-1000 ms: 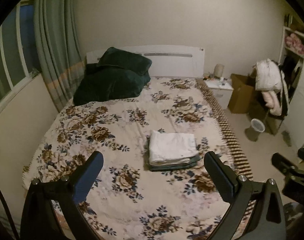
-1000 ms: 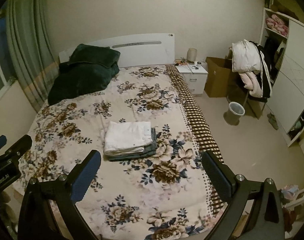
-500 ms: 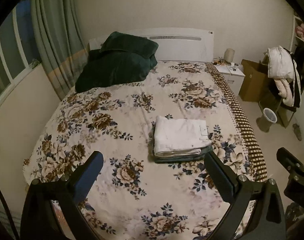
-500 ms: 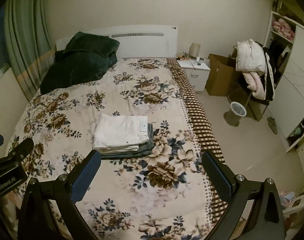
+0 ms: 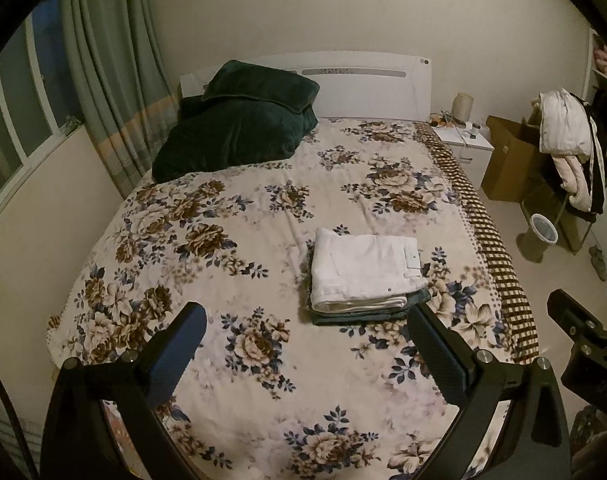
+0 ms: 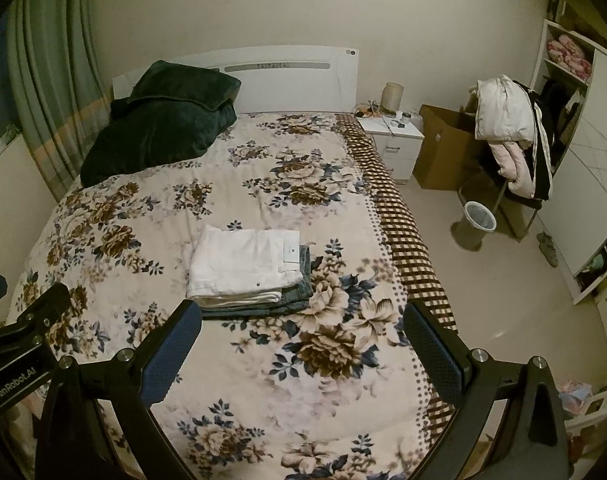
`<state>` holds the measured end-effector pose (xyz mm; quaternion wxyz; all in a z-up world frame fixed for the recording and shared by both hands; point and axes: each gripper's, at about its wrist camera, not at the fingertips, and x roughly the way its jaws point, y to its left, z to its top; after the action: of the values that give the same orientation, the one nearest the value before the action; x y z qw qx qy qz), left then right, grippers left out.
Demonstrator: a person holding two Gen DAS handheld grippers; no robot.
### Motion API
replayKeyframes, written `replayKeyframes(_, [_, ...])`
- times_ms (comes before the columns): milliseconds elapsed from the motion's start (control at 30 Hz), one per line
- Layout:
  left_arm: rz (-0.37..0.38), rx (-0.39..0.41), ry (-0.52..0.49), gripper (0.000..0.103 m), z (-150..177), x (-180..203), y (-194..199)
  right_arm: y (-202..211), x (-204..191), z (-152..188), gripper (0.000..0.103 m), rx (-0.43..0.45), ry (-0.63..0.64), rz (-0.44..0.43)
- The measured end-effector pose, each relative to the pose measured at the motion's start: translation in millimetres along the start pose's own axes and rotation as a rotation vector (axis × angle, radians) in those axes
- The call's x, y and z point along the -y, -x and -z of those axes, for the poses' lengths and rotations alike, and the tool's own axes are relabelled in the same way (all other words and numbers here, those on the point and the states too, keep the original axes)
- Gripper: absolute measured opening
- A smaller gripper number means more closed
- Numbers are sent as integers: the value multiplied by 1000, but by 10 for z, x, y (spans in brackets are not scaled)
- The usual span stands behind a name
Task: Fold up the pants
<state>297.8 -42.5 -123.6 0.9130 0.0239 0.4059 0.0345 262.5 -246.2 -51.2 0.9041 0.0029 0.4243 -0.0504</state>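
Fingers of the left gripper (image 5: 303,344) and right gripper (image 6: 299,340) spread wide, holding nothing; folded pants (image 5: 363,276) lie just ahead on the bed (image 5: 263,380).

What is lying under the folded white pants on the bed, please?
Under the white pants lies folded blue denim, only its edges showing on two sides. How many garments it is cannot be seen, since the white pants cover it.
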Motion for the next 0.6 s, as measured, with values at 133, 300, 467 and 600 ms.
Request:
replayKeyframes(133, [4, 7, -2, 103, -24, 7, 6, 15, 13, -18, 103, 8, -9, 1])
replayKeyframes(300, [8, 17, -6, 103, -45, 16, 27, 20, 25, -40, 103, 10, -20, -3])
replayKeyframes(467, [10, 22, -4, 103, -69, 7, 35, 31, 12, -36, 103, 10, -22, -11])
replayKeyframes(600, [10, 24, -3, 103, -74, 5, 34, 46, -7, -37, 103, 11, -23, -17])
